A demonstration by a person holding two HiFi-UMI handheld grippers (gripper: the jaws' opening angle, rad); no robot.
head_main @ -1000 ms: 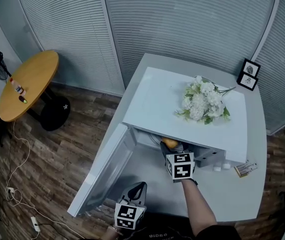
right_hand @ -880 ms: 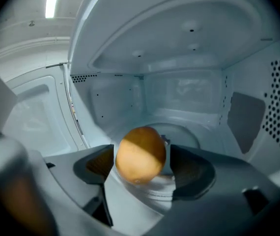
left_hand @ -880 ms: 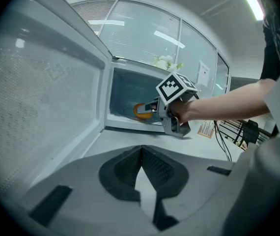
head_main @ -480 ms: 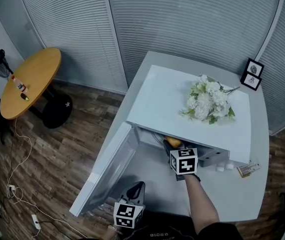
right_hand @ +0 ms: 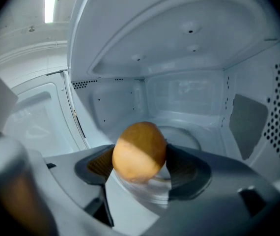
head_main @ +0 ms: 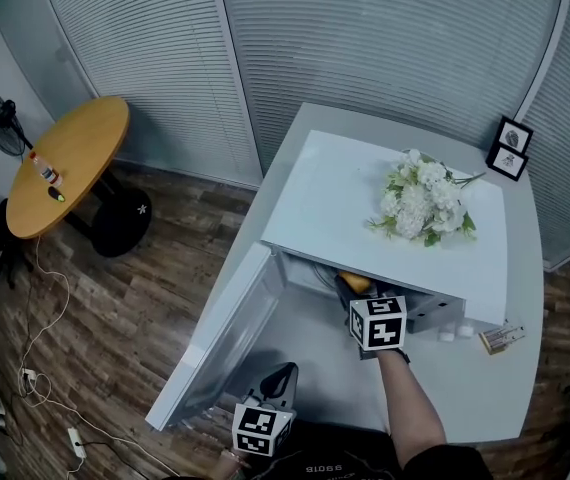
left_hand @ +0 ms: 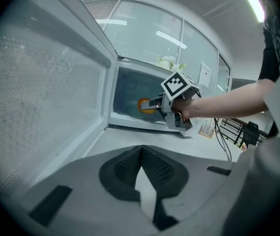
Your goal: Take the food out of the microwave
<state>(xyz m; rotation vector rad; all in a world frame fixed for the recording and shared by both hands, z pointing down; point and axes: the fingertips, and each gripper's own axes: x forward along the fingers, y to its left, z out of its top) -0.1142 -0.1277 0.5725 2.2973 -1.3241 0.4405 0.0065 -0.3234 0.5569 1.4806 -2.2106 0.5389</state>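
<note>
While my right tool (right_hand: 139,167) clamps the round orange food (right_hand: 139,149) between both pads, I see it right at the mouth of the microwave (head_main: 335,198), cavity behind it. My left tool (left_hand: 141,151) has jaws pressed together, nothing in them, low in front of the microwave, beside its swung-open door (head_main: 220,343). White flowers (head_main: 423,200) lie on top of the microwave, worktop (head_main: 485,388) under it.

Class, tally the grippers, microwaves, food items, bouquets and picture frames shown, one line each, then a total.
Grippers: 2, left gripper and right gripper
Microwave: 1
Food: 1
Bouquet: 1
Frames: 2
Total: 7
</note>
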